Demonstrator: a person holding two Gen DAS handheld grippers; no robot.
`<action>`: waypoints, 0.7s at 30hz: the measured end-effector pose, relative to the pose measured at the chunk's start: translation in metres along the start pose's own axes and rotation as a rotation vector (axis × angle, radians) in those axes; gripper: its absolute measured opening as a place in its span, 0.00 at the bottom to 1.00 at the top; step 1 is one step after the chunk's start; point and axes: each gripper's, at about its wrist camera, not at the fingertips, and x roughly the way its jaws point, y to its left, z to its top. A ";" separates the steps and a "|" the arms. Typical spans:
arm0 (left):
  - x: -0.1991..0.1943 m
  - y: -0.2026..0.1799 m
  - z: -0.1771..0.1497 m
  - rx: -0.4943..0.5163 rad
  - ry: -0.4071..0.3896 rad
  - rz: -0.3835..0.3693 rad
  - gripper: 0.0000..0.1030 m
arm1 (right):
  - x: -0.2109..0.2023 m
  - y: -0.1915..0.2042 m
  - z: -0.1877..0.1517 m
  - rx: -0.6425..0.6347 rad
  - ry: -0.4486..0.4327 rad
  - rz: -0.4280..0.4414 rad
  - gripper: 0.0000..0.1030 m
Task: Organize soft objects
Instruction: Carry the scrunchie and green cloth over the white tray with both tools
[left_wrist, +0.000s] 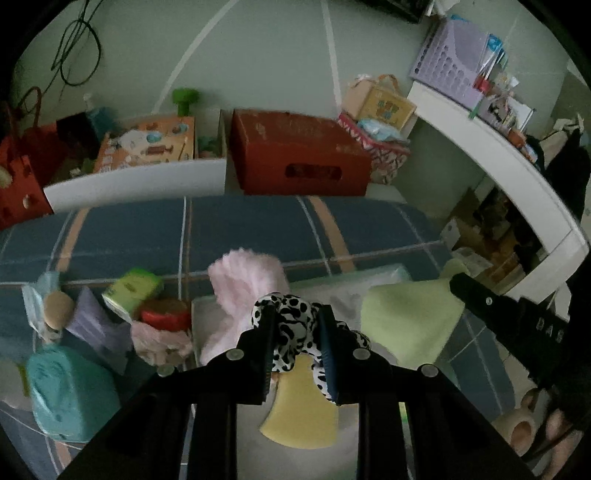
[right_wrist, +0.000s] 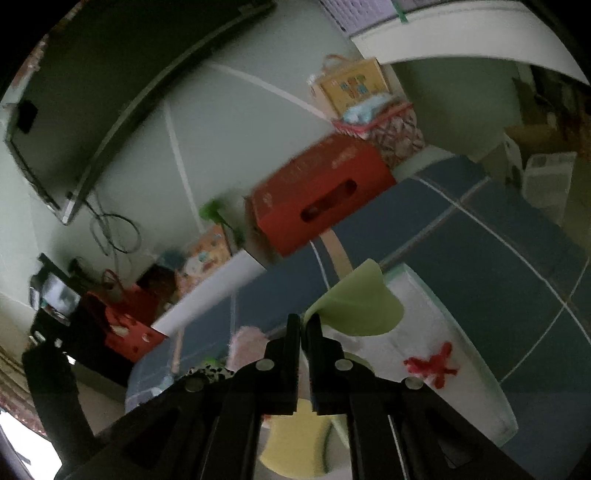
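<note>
My left gripper (left_wrist: 295, 314) is shut on a black-and-white spotted soft toy (left_wrist: 291, 332) and holds it above a yellow sponge (left_wrist: 301, 410) and a white bin (left_wrist: 343, 291). A pink fluffy cloth (left_wrist: 243, 288) lies just beyond it. My right gripper (right_wrist: 303, 321) is shut on a corner of a light green cloth (right_wrist: 358, 306), which hangs lifted over the white bin (right_wrist: 461, 332). The green cloth (left_wrist: 410, 321) and the right gripper's black body (left_wrist: 509, 314) also show in the left wrist view. The spotted toy (right_wrist: 210, 371) shows at lower left in the right wrist view.
Several soft items lie left on the blue checked bedspread (left_wrist: 258, 225): a teal pouch (left_wrist: 66, 395), a green pack (left_wrist: 133, 288), a red-topped toy (left_wrist: 162, 317). A red box (left_wrist: 299, 155) and a white tray (left_wrist: 140, 181) stand beyond the bed. A red star mark (right_wrist: 432, 365) is on the bin.
</note>
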 end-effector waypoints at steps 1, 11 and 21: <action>0.005 0.001 -0.002 -0.002 0.011 0.001 0.23 | 0.010 -0.003 -0.001 0.002 0.027 -0.021 0.07; 0.035 0.006 -0.014 -0.014 0.072 0.009 0.25 | 0.043 -0.008 -0.013 -0.014 0.132 -0.130 0.07; 0.052 -0.002 -0.023 0.006 0.153 0.013 0.40 | 0.041 -0.002 -0.013 -0.047 0.157 -0.201 0.13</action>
